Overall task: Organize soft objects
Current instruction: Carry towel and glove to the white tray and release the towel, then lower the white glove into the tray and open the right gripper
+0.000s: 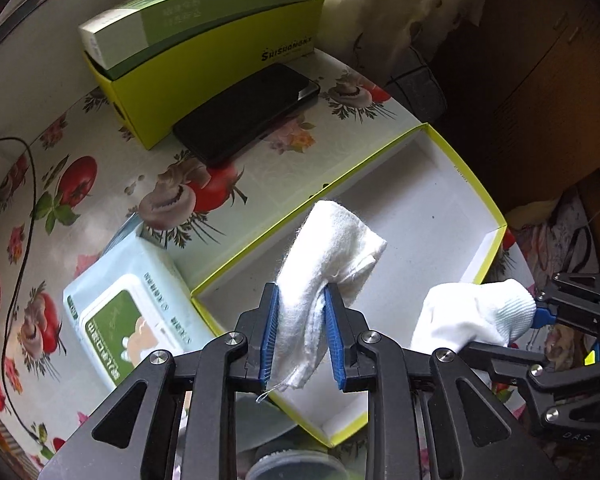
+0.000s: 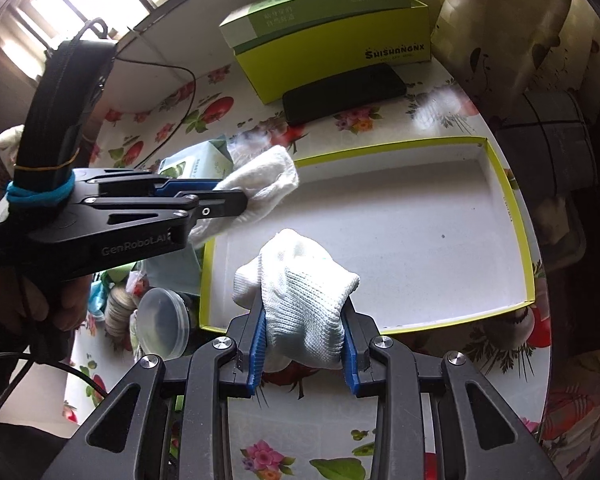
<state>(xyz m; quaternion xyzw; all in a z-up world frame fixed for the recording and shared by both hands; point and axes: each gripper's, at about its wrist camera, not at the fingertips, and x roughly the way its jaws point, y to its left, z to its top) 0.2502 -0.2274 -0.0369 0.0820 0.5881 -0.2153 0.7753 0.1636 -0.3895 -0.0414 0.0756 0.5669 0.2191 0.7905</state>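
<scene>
My left gripper [image 1: 302, 292] is shut on a white fleecy cloth [image 1: 332, 236], which sticks up past its blue pads over the near left part of a shallow open box [image 1: 440, 208] with a white inside and a yellow-green rim. In the right wrist view the left gripper [image 2: 230, 196] reaches in from the left, its cloth [image 2: 266, 178] hanging above the box's [image 2: 420, 232] left rim. My right gripper [image 2: 305, 304] is shut on a white knitted glove [image 2: 304, 280] just above the box's near edge. The left wrist view shows the right gripper [image 1: 540, 314] and its glove [image 1: 476, 312] at the lower right.
On the floral tablecloth [image 1: 100, 168], a yellow-green carton [image 1: 204, 80] with a green box in it stands at the back, with a black phone [image 1: 244, 112] in front of it. A wet-wipes pack [image 1: 132, 312] lies left of the box. There is a black cable [image 1: 24, 220] and a clear-lidded tub [image 2: 164, 320].
</scene>
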